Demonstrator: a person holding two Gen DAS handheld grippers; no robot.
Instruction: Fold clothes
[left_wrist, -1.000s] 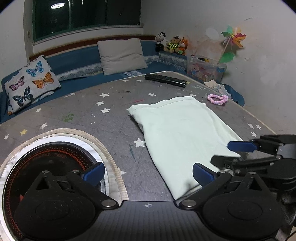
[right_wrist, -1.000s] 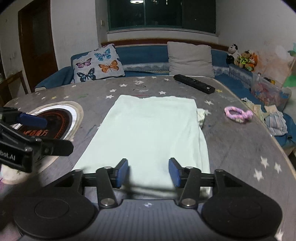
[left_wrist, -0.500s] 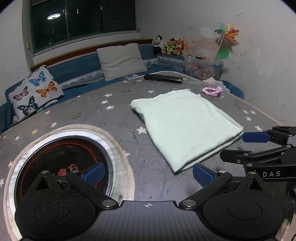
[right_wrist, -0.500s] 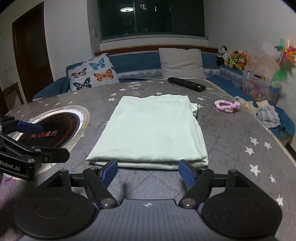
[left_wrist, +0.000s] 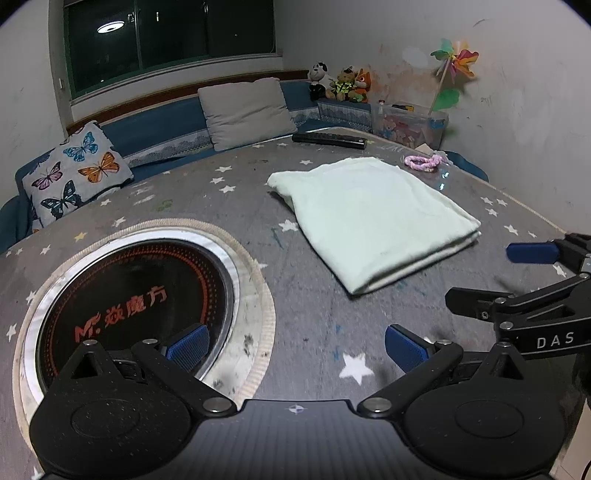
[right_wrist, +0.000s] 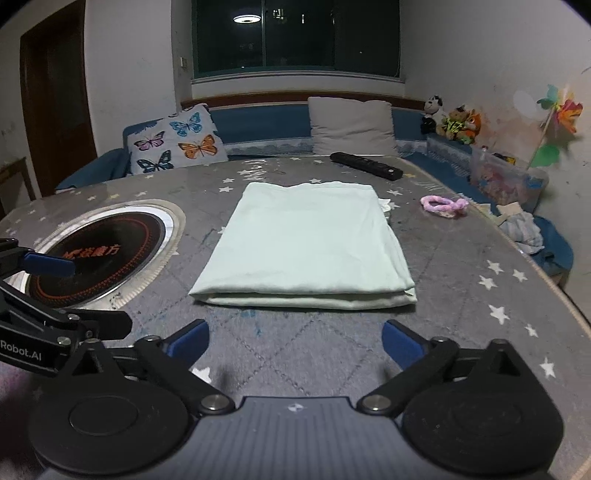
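Note:
A pale green garment (right_wrist: 306, 247) lies folded into a flat rectangle on the grey star-patterned table (right_wrist: 461, 295); in the left wrist view the same garment (left_wrist: 373, 218) sits to the upper right. My right gripper (right_wrist: 295, 345) is open just short of the garment's near folded edge, with nothing between its blue pads. My left gripper (left_wrist: 295, 345) is open too, over bare table beside the round hob, left of the garment. Each gripper shows at the edge of the other's view: the right gripper (left_wrist: 491, 278) and the left gripper (right_wrist: 85, 293).
A round built-in hob (left_wrist: 133, 306) fills the table's left part. A black remote (right_wrist: 365, 166) and a pink fluffy band (right_wrist: 443, 205) lie beyond the garment. Cushions (right_wrist: 177, 142), soft toys (right_wrist: 450, 120), a toy box and loose clothes (right_wrist: 524, 229) line the bench.
Both grippers pulled back from the garment and rose; the right one opened wider and left the garment's near edge lying folded on the table.

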